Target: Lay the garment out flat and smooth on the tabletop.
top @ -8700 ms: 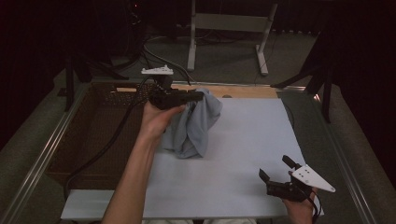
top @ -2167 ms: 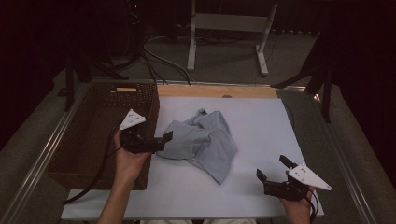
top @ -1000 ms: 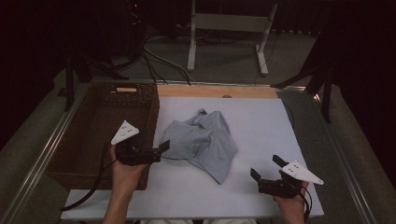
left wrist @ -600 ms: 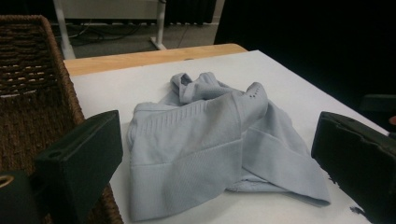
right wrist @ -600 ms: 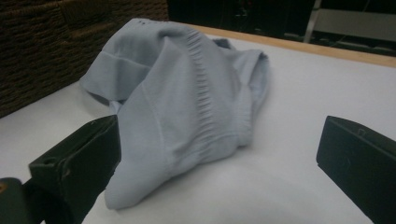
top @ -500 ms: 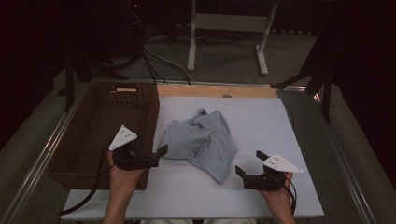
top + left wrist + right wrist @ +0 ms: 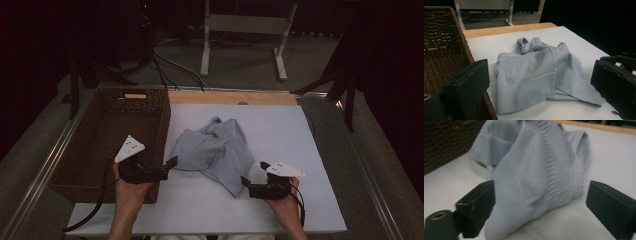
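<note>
A wicker basket [image 7: 107, 135] sits at the left of the white worktop [image 7: 300, 145]. The left claw [image 7: 170, 165] hovers at the basket's right wall, jaws apart and empty, aimed at the cloth [image 7: 215, 152]. The pale blue cloth lies crumpled mid-worktop. The right claw [image 7: 246, 181] has just been closing slightly; its jaws are apart at the cloth's near corner, not gripping.

Dim room, dark surroundings; right gripper view blurred

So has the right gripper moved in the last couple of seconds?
Yes. The right gripper has slid left along the table's near edge, away from its right corner, up to the cloth's near tip, jaws closing slightly but open.
</note>
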A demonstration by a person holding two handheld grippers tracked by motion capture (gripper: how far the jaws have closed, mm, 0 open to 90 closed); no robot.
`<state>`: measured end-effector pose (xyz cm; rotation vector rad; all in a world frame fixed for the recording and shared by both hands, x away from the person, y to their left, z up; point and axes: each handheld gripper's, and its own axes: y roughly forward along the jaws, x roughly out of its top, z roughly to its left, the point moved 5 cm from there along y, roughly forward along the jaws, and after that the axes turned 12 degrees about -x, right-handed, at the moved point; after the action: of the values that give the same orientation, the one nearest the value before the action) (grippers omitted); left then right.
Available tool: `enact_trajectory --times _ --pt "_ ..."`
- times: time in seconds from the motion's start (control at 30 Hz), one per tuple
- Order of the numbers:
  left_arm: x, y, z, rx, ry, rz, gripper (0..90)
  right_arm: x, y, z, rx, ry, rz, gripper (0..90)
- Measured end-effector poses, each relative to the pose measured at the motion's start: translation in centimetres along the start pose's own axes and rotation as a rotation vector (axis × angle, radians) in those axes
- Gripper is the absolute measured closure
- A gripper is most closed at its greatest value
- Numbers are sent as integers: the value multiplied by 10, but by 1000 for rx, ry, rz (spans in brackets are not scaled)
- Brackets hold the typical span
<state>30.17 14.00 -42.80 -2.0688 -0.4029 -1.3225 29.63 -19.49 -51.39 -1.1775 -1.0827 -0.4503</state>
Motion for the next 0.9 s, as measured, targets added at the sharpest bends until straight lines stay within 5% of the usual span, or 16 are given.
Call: enact_trajectory --times 0.47,0.9 --pt "0 -1 0 5 12 8 37 -15 21 13 2 -44 121 262" --pt "-8 -20 11 36 4 8 38 -21 33 22 7 -76 202 602"
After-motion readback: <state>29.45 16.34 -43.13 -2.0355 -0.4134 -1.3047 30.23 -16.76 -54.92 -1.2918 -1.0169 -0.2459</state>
